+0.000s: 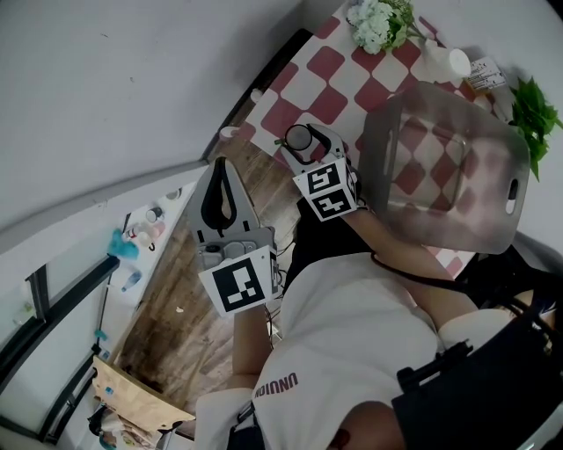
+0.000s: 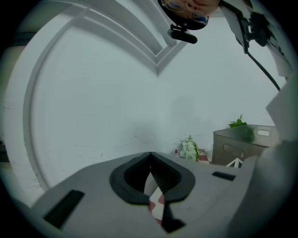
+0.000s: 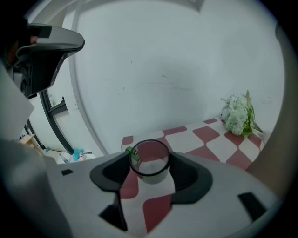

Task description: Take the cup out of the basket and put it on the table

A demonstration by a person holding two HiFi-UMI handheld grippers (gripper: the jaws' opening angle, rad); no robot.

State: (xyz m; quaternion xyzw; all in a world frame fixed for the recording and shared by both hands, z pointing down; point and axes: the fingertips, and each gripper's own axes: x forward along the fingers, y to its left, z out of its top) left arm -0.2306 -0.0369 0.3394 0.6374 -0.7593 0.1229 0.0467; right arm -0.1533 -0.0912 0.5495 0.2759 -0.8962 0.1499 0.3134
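A clear cup (image 1: 299,138) with a dark rim sits between the jaws of my right gripper (image 1: 302,142), over the near left part of the red-and-white checked table (image 1: 330,97). In the right gripper view the cup (image 3: 150,162) fills the gap of the right gripper (image 3: 150,171), both pads against its sides; whether it rests on the cloth I cannot tell. The translucent grey basket (image 1: 493,220) stands to the right of that gripper. My left gripper (image 1: 222,167) hangs off the table over the wooden floor, its jaws (image 2: 151,173) together and holding nothing.
White flowers (image 1: 378,22) lie at the table's far end, with a white bottle (image 1: 444,61) and a green plant (image 1: 537,110) beyond the basket. A white wall runs along the left. Small clutter and a dark frame (image 1: 53,308) occupy the floor at lower left.
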